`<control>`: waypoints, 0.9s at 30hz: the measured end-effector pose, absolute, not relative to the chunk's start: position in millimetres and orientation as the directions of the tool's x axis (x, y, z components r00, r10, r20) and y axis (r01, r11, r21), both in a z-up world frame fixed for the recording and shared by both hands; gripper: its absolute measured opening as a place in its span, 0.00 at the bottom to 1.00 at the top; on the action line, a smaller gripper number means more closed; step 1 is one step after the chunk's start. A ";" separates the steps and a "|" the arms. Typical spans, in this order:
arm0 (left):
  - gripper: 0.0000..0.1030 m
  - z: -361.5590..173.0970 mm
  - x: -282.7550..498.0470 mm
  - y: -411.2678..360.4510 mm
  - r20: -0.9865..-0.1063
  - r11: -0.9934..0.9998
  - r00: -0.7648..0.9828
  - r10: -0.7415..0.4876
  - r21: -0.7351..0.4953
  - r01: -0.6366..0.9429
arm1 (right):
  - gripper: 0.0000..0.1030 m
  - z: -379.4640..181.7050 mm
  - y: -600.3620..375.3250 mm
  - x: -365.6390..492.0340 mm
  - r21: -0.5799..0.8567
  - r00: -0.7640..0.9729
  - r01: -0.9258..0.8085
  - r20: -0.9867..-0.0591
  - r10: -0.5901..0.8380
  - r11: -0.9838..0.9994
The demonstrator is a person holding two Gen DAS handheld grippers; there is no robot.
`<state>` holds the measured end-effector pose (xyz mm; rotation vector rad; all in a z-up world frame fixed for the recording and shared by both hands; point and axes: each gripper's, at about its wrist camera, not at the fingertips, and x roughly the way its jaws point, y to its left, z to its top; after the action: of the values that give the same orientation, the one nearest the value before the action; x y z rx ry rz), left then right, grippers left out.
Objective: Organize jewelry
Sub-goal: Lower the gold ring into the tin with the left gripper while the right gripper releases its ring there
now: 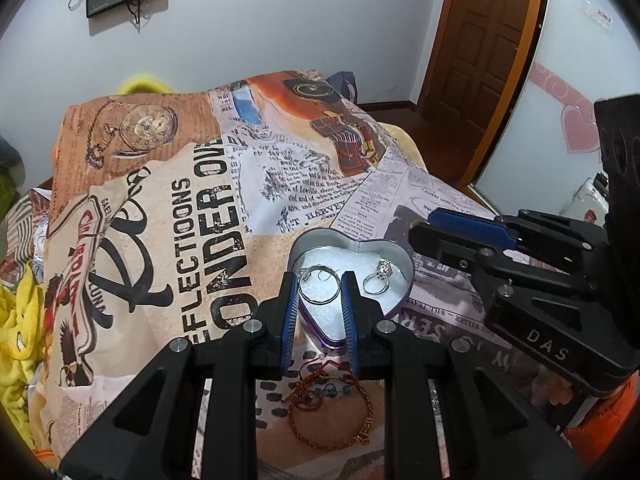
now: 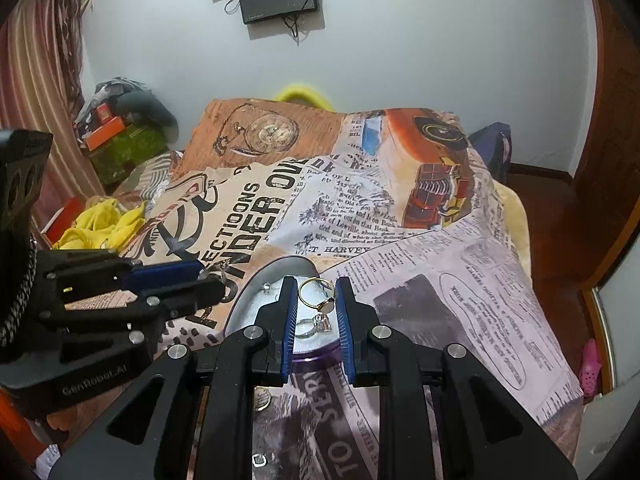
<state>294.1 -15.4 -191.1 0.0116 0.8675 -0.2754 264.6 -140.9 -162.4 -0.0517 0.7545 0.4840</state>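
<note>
jewelry sorting partly done: rings going into the heart tin, bracelets still waiting outside it.

the heart-shaped tin [image 1: 394, 254] is sitting on the printed bedspread [image 1: 168, 216] near its front edge, holding two silver rings: a plain hoop [image 1: 320, 286] and a stone ring [image 1: 378, 276]. the right gripper [image 2: 318, 294] is pinching a gold ring [image 2: 316, 292] over the tin; the left gripper [image 1: 320, 292] is hovering spread over the hoop, gripping nothing. one red cord bracelet [image 1: 316, 380] and one gold chain bracelet [image 1: 340, 432] are lying in front of the tin, unsorted. count: three rings, two bracelets, one tin.
</note>
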 end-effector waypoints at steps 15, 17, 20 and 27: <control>0.20 -219.5 315.9 -23.6 -0.804 0.950 0.528 -0.274 -0.142 0.277 | 0.17 -174.9 -138.6 284.5 0.166 0.570 -0.441 -0.707 0.419 0.882; 0.20 -218.8 315.4 -22.3 -0.801 0.950 0.529 -0.280 -0.150 0.276 | 0.17 -174.7 -136.8 284.6 0.165 0.566 -0.446 -0.709 0.420 0.880; 0.20 -217.7 315.3 -20.6 -0.800 0.949 0.528 -0.285 -0.156 0.276 | 0.17 -175.4 -133.9 285.3 0.162 0.561 -0.454 -0.712 0.422 0.876; 0.21 -213.1 312.7 -12.4 -0.793 0.955 0.544 -0.273 -0.154 0.256 | 0.17 -179.3 -129.0 288.4 0.161 0.544 -0.465 -0.723 0.425 0.870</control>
<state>312.7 -12.4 -213.1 -0.0204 0.9452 -0.3138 288.4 -129.0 -179.3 -0.0520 0.8437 0.5281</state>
